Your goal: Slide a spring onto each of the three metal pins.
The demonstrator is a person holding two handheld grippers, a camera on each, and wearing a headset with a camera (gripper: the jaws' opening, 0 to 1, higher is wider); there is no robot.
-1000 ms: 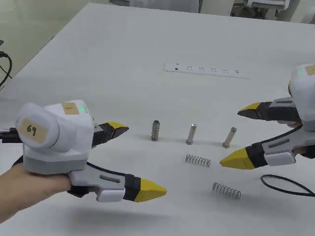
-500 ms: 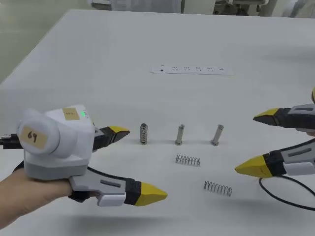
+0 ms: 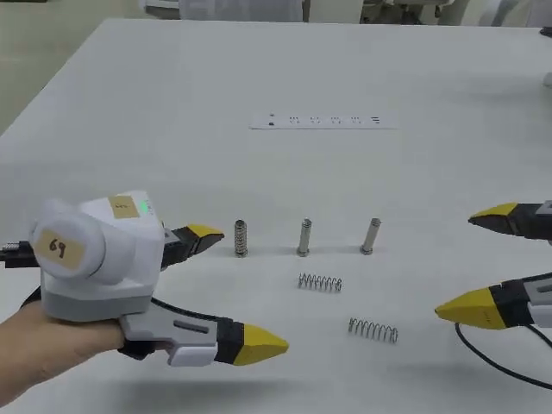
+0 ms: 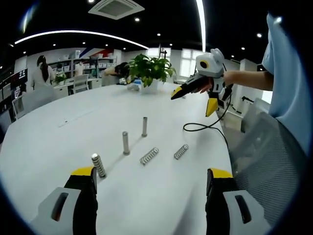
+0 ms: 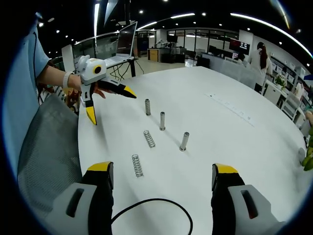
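On the white table (image 3: 129,103) three upright metal pins are seen in a row. The left pin (image 3: 241,238) is already sleeved by a spring, while the middle pin (image 3: 304,236) and right pin (image 3: 370,235) are bare. The first loose spring (image 3: 320,282) and second loose spring (image 3: 373,330) are laid flat before them. The left gripper (image 3: 246,289) is held spread and empty near the left pin. The right gripper (image 3: 461,263), cut off at the frame edge, is likewise spread with nothing between its jaws. A black cable (image 3: 496,362) is only partly seen.
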